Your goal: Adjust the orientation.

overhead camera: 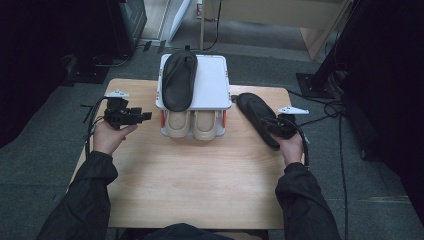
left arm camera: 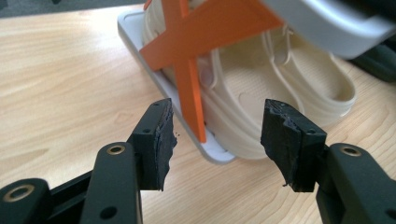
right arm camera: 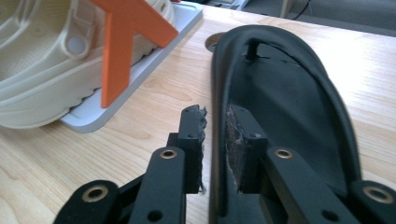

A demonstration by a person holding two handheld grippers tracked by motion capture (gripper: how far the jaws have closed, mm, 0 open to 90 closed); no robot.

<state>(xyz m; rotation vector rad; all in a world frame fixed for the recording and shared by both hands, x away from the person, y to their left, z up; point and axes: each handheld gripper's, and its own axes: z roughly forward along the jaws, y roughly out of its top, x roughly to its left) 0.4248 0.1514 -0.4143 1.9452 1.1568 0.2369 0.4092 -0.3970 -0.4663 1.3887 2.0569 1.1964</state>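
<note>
A black sandal (overhead camera: 254, 116) (right arm camera: 285, 107) lies on the wooden table right of a white two-tier rack (overhead camera: 212, 82). My right gripper (overhead camera: 272, 126) (right arm camera: 215, 140) straddles the sandal's near rim. Its jaws stand narrow, and a thin strip of wood shows between the left pad (right arm camera: 194, 135) and the rim. A second black sandal (overhead camera: 177, 80) rests on the rack's top shelf. Two beige clogs (overhead camera: 192, 125) (left arm camera: 280, 88) sit on the lower shelf behind an orange cross brace (left arm camera: 191, 51). My left gripper (overhead camera: 142, 116) (left arm camera: 217, 135) is open, level with the rack's left side, holding nothing.
The wooden table (overhead camera: 200, 175) has free room in front of the rack. The rack's grey base plate (left arm camera: 215, 151) juts toward my left jaws. Cables trail off both table sides onto grey carpet. Dark equipment stands at the far left and right.
</note>
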